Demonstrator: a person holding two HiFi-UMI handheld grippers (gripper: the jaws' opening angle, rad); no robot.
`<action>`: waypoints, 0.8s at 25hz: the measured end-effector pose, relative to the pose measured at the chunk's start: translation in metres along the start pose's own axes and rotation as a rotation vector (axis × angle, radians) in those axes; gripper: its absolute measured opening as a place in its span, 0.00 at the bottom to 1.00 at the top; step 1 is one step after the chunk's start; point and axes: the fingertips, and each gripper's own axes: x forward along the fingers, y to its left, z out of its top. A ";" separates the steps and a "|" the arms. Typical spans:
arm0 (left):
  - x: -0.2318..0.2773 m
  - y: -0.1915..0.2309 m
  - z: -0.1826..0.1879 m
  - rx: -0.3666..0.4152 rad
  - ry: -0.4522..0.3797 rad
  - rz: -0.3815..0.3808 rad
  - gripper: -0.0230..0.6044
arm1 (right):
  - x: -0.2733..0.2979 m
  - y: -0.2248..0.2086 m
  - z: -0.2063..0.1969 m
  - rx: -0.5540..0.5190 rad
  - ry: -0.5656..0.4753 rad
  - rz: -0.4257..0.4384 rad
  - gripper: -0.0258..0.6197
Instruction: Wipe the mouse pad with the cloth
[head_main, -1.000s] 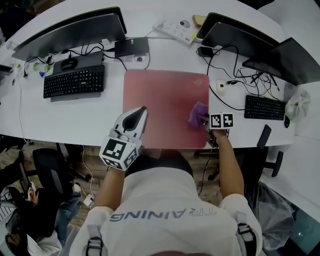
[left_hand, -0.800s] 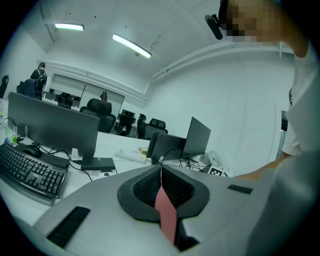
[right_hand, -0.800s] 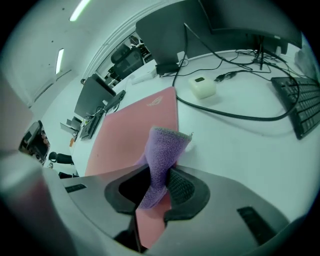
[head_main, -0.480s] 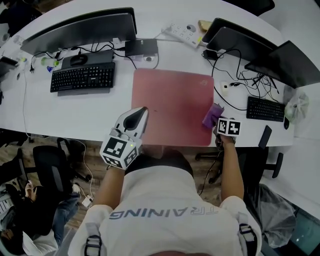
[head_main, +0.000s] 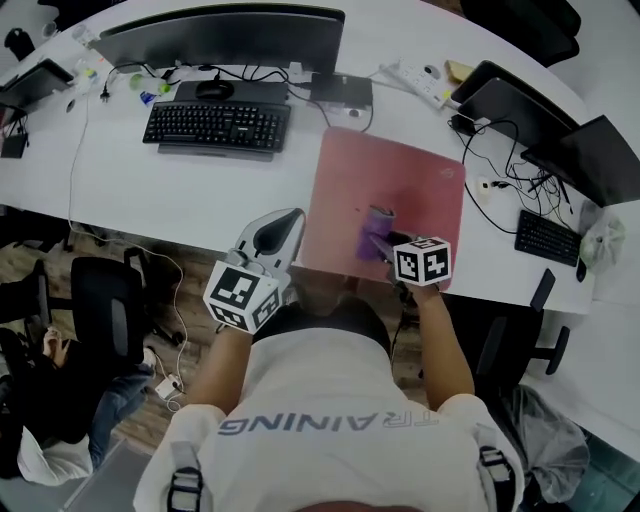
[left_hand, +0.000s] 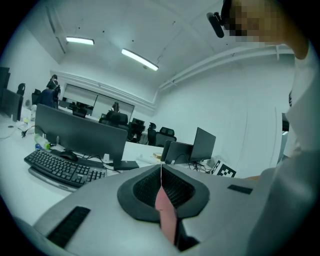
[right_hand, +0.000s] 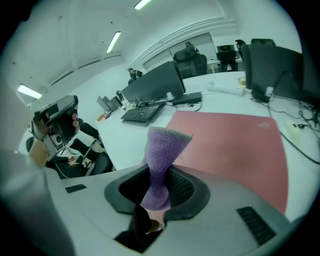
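Note:
A pink mouse pad (head_main: 395, 190) lies on the white desk (head_main: 180, 190), reaching its front edge. My right gripper (head_main: 378, 238) hovers over the pad's front middle, shut on a purple cloth (head_main: 373, 232). In the right gripper view the cloth (right_hand: 161, 167) stands up from the closed jaws, with the mouse pad (right_hand: 235, 145) spread beyond it. My left gripper (head_main: 283, 224) sits at the desk's front edge just left of the pad, shut and empty. The left gripper view shows its jaws pressed together (left_hand: 161, 181).
A black keyboard (head_main: 215, 125) and a monitor (head_main: 225, 35) stand at the back left. A power strip (head_main: 420, 83), more monitors (head_main: 590, 155), cables and a small keyboard (head_main: 545, 238) crowd the right. An office chair (head_main: 100, 310) stands below the desk at left.
My right gripper, with the cloth in it, has slid left across the pad from its right edge to the front middle. The head view has shifted. My left gripper has kept its place.

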 end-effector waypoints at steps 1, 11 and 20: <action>-0.011 0.006 -0.002 -0.007 -0.003 0.014 0.09 | 0.015 0.020 -0.001 -0.007 0.017 0.043 0.21; -0.084 0.035 -0.025 -0.087 -0.024 0.066 0.09 | 0.132 0.130 -0.035 -0.034 0.221 0.188 0.21; -0.083 0.023 -0.035 -0.113 -0.018 0.104 0.09 | 0.137 0.115 -0.046 0.045 0.234 0.209 0.21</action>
